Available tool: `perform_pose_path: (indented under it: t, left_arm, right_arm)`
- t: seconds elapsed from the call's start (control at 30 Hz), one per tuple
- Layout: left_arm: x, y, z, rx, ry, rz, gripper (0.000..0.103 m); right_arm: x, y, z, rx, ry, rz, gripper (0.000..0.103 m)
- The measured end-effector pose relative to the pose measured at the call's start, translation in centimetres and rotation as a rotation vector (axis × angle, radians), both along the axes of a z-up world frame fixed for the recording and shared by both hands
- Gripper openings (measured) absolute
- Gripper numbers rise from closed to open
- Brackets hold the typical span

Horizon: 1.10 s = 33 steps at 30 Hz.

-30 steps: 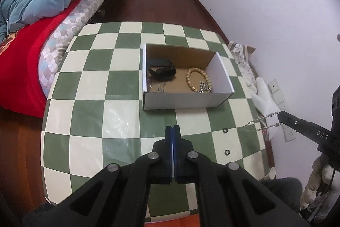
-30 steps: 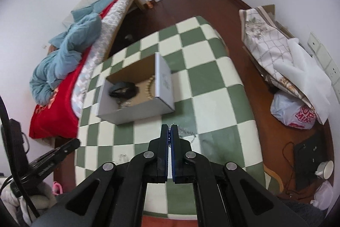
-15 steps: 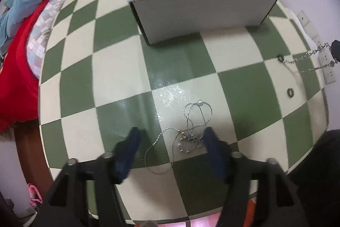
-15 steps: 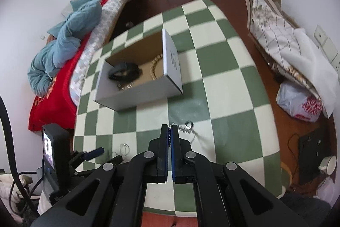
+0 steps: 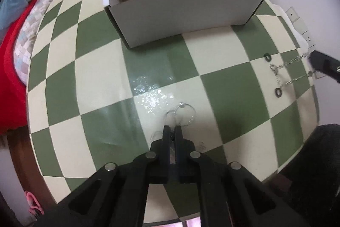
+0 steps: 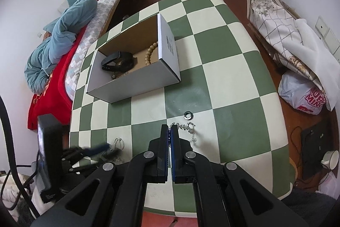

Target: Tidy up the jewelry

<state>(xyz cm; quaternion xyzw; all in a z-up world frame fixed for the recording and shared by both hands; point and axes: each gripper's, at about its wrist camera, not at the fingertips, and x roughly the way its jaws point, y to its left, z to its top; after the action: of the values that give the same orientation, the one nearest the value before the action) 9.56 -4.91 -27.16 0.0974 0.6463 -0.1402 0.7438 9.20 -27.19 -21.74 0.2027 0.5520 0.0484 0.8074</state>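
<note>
With the white box [image 5: 182, 14] as mark, left gripper [image 5: 172, 131] sits nearer it, jaws just pinched shut on thin necklace [image 5: 182, 114] lying box-ward of claw, while right gripper [image 6: 169, 131], closed, holds chain bracelet [image 6: 188, 127] w/ rings beside.

Box [image 6: 136, 86]: on the table [image 6: 233, 69], toward its far side.
In box: watch band [image 6: 116, 61] left, bead bracelet [image 6: 150, 52] right.
Thin necklace [image 5: 180, 116]: on table, before the box.
Chain bracelet [image 6: 187, 127]: right of necklace, beside a ring [image 6: 188, 114].
Bed [image 6: 70, 39]: left of table.
</note>
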Motion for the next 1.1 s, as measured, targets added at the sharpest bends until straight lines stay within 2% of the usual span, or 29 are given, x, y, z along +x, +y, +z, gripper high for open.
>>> perform_pose_path:
  t: [0.17,0.33,0.53,0.73,1.1]
  left_arm:
    - [-0.8,1.1,1.1,-0.064,-0.041,0.050,0.000]
    - [-1.4,2.1,4.5,-0.126,-0.110,0.084,0.000]
    - [0.1,2.0,11.1,-0.210,-0.202,0.099,0.000]
    - [2.8,1.6,16.3,-0.259,-0.301,0.083,0.000]
    - [5.8,1.5,26.2,-0.343,-0.486,0.075,0.000]
  right_arm:
    - [-0.1,0.2,0.3,0.005,-0.010,-0.002,0.002]
    - [-0.1,0.1,1.6,0.017,-0.038,-0.007,0.002]
    - [0.4,-0.1,4.4,0.037,-0.088,-0.006,0.002]
    - [1.5,0.2,8.3,0.049,-0.145,0.010,0.002]
    - [5.7,2.3,15.3,0.024,-0.253,0.074,0.002]
